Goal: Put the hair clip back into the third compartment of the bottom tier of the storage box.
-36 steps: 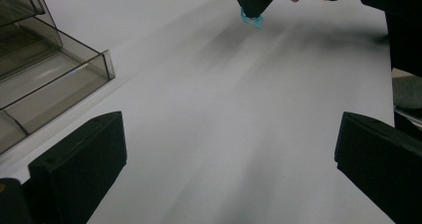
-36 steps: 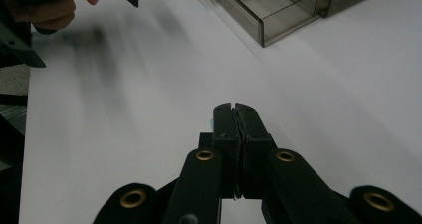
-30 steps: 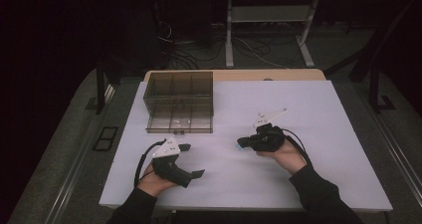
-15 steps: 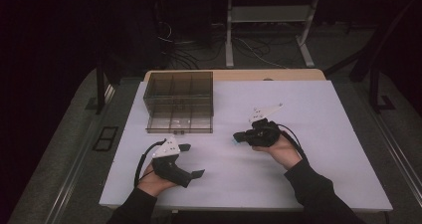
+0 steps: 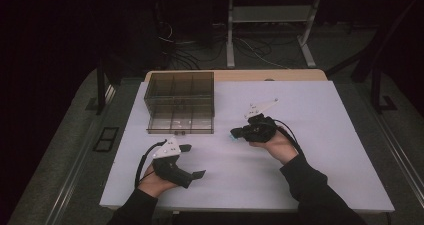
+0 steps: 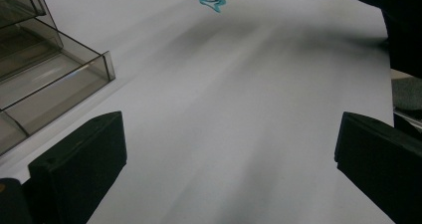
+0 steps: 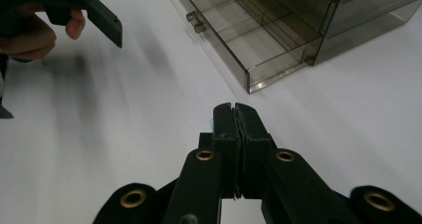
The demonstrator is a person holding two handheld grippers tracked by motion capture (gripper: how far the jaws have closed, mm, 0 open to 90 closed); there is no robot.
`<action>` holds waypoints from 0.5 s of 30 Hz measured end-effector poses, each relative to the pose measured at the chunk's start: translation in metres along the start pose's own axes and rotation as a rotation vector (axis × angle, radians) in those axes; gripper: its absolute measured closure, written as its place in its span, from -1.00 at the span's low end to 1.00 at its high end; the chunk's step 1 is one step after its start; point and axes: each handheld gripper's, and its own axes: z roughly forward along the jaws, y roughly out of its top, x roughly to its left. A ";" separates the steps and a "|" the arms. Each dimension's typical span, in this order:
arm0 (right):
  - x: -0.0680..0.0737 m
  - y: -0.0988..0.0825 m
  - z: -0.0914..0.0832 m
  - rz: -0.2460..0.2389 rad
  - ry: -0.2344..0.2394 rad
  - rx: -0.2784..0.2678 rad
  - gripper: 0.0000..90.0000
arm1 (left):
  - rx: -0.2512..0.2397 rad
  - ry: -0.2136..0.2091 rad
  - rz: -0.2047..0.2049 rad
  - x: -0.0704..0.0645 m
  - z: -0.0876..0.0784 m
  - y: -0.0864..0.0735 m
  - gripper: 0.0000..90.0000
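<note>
Right claw (image 7: pixel 234 115) clamped on small teal piece (image 6: pixel 211 1), lifted off tabletop (image 5: pixel 310 115), near open drawer (image 5: pixel 180 120) of clear organizer. Left claw (image 5: pixel 190 160) spread wide, empty, resting low. Risk: piece thin, barely pinched; could slip out or snag drawer rim, missing compartment.

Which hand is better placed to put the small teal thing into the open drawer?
The right. Its gripper is shut on the teal thing and points at the drawer. The left gripper is open, holds nothing and points away from the drawer.
</note>
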 end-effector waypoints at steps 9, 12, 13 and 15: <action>-0.003 0.014 0.009 0.003 0.000 -0.012 0.94 | 0.001 -0.001 0.002 -0.001 0.000 0.001 -1.00; -0.004 0.017 0.012 0.010 0.005 -0.019 0.94 | -0.003 -0.002 0.001 -0.001 0.000 0.001 -1.00; -0.005 0.018 0.014 0.014 0.006 -0.022 0.94 | -0.003 -0.002 0.001 -0.001 0.000 0.001 -1.00; -0.006 0.020 0.018 0.014 0.008 -0.024 0.94 | -0.001 0.000 0.002 -0.001 -0.001 0.001 -1.00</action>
